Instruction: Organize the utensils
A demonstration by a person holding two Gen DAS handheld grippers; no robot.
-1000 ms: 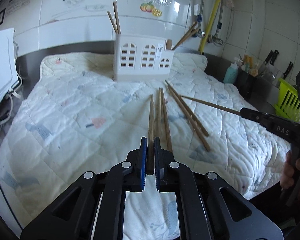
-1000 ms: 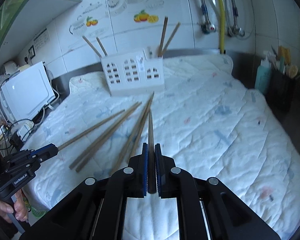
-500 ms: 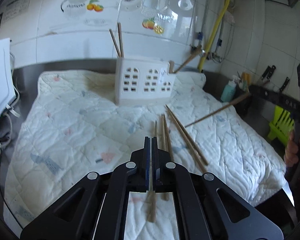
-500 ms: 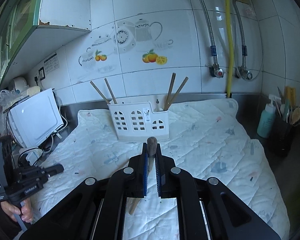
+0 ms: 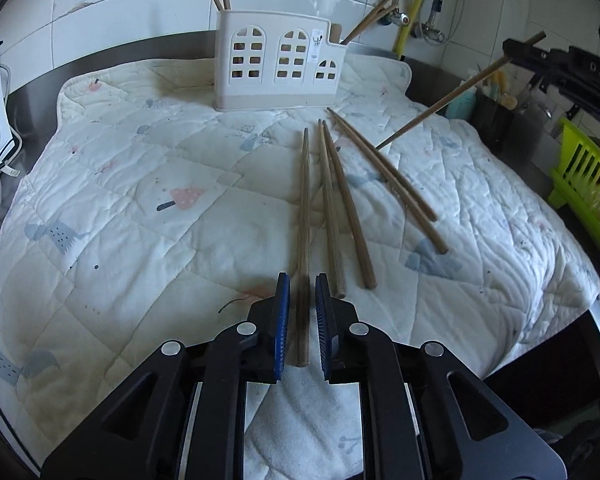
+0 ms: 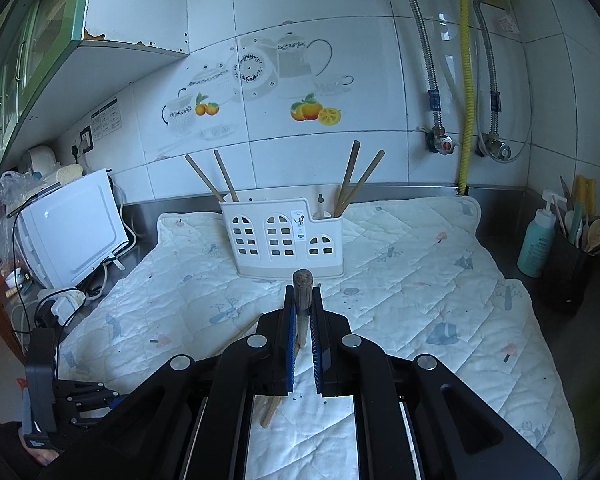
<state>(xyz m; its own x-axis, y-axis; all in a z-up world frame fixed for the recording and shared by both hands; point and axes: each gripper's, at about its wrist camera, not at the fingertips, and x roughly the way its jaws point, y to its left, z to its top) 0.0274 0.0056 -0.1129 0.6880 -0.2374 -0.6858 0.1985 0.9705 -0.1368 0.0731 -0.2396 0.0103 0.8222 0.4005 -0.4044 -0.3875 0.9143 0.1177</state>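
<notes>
My left gripper [image 5: 302,300] is low over the quilted cloth [image 5: 140,200]. Its jaws are opening, and a brown chopstick [image 5: 305,200] lies flat between them with a gap on each side. Several more chopsticks [image 5: 340,208] lie just to its right. My right gripper [image 6: 303,300] is shut on another chopstick [image 6: 302,280], its butt end sticking up past the pads. In the left wrist view that chopstick [image 5: 452,98] slants down from the right gripper [image 5: 514,46]. The white utensil holder [image 6: 284,240] stands at the back with two chopsticks in each end.
A white appliance [image 6: 72,224] with cables is at the left edge. At the right stand a teal bottle [image 6: 538,240], a black pot of spoons [image 6: 568,264] and a green rack [image 5: 580,176]. Pipes run down the tiled wall.
The left gripper lifted, then dropped back to the cloth, and its jaws parted around the lying chopstick. The right gripper rose with its chopstick off the cloth and stays raised.
</notes>
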